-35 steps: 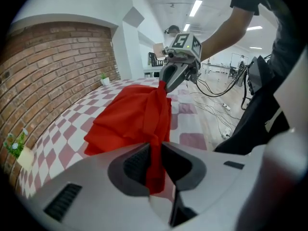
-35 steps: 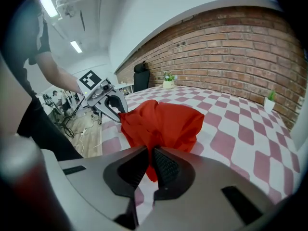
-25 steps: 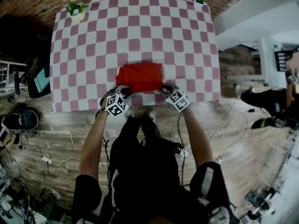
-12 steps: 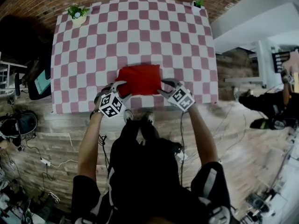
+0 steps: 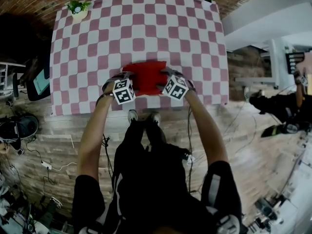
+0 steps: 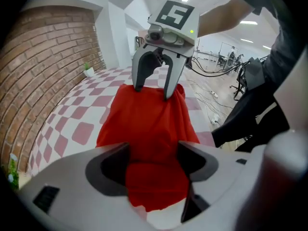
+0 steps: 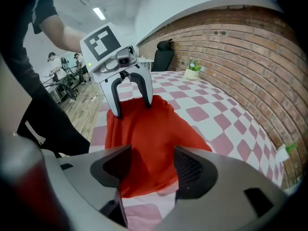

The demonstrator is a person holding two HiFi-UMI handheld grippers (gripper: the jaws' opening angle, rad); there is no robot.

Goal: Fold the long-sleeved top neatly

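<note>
The long-sleeved top [image 5: 146, 77] is lying as a compact red folded bundle near the bench's [image 5: 97, 43] front edge, while my left tool [image 5: 122, 76] and right tool [image 5: 170, 73], whose jaws have just been opening wide, are flanking it and gripping nothing, so folding is probably finishing.

Overhead, plus opposed close-ups of top [image 5: 145, 76]

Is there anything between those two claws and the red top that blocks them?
Nothing visible does. The left gripper and right gripper are at the two ends of the top. Their jaws have just been opening, with fabric between them but not pinched.
</note>
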